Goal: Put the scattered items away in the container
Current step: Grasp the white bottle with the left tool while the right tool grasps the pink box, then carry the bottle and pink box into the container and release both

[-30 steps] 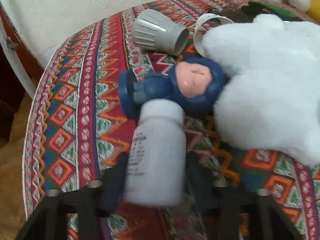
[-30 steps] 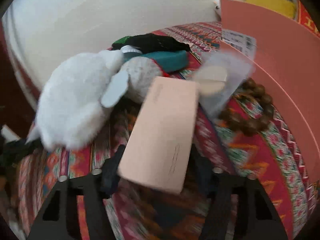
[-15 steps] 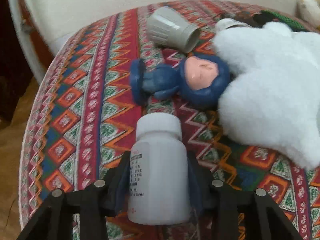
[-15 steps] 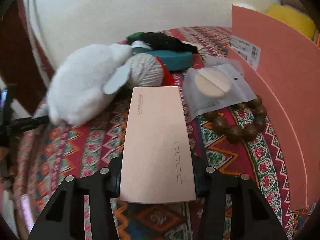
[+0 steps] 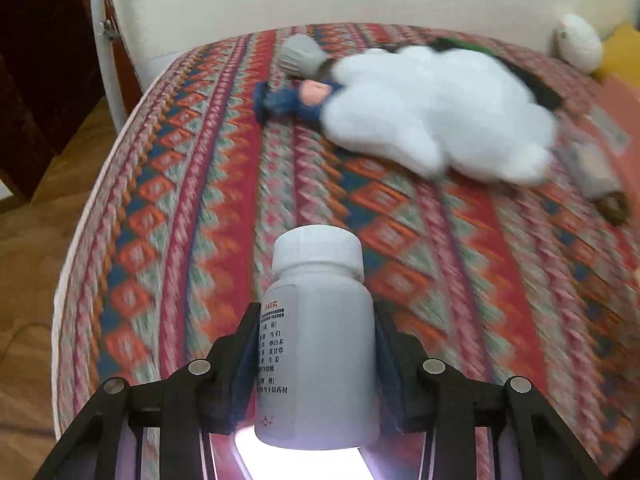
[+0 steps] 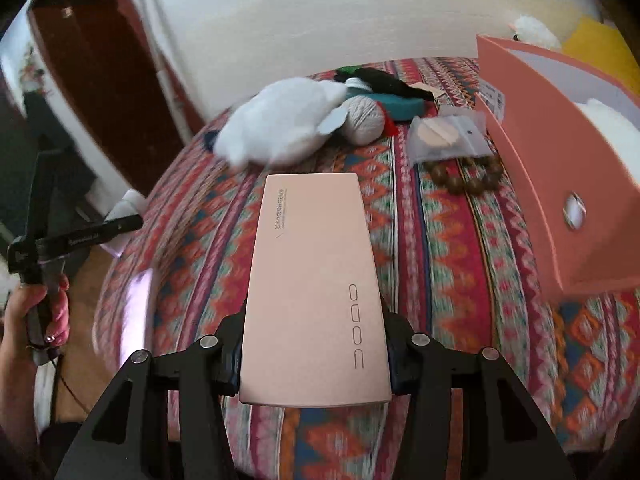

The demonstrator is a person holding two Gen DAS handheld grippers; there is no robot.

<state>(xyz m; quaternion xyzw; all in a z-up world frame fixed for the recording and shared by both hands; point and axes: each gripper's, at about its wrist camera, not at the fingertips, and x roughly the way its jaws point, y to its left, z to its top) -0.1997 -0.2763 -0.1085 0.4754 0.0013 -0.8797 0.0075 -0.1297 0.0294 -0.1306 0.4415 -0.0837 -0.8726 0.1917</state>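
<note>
Left wrist view: left gripper clamps a white pill bottle, held above the patterned tablecloth. Right gripper grips a pink slab (power bank?), pink container off to its right. Neither is binned yet; plush toy, bead bracelet, pouch and yarn ball remain out.

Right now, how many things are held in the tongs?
2. The left tongs grip a white bottle above the cloth; the right tongs grip a pink flat box, with the pink container on its right.
</note>
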